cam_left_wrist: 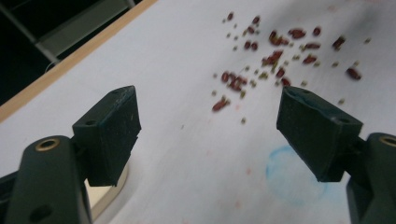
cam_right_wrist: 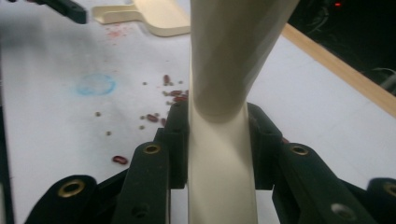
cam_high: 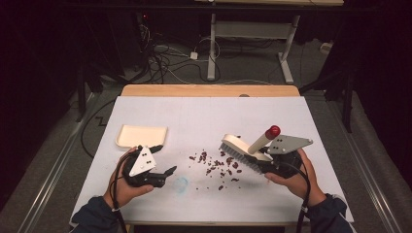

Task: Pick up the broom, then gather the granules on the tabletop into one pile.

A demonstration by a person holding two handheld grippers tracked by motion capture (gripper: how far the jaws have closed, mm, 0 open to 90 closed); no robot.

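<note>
Sweep-up is at an early stage: tool picked up, nothing collected yet.

Right gripper (cam_high: 266, 167) sits at about 4 o'clock on the table (cam_high: 291, 194), jaws clamped on the cream handle of the brush (cam_high: 243, 150); the right gripper view shows the handle pinched tight between both pads. Brush head is tilted, bristles down toward the beans, at the 3 o'clock edge of the spill, touching or just above the surface; can't tell which.

Left gripper (cam_high: 165, 160) at about 8 o'clock, jaws spread wide, holding nothing. It points toward the spill, with a faint blue ring stain (cam_left_wrist: 292, 175) on the table just ahead of it.

Beans (cam_high: 216, 167), red with smaller greenish bits, lie loose mid-table between the two grippers, no real pile yet.

Dustpan (cam_high: 142, 136) lies flat at 10 o'clock, just beyond the left gripper, apart from the beans, looks empty.

Judgement: brush grab done. Left to do: the left gripper takes the dustpan and sets it beside the spill, the brush gathers the beans and pushes them in. Most of the job remains.
</note>
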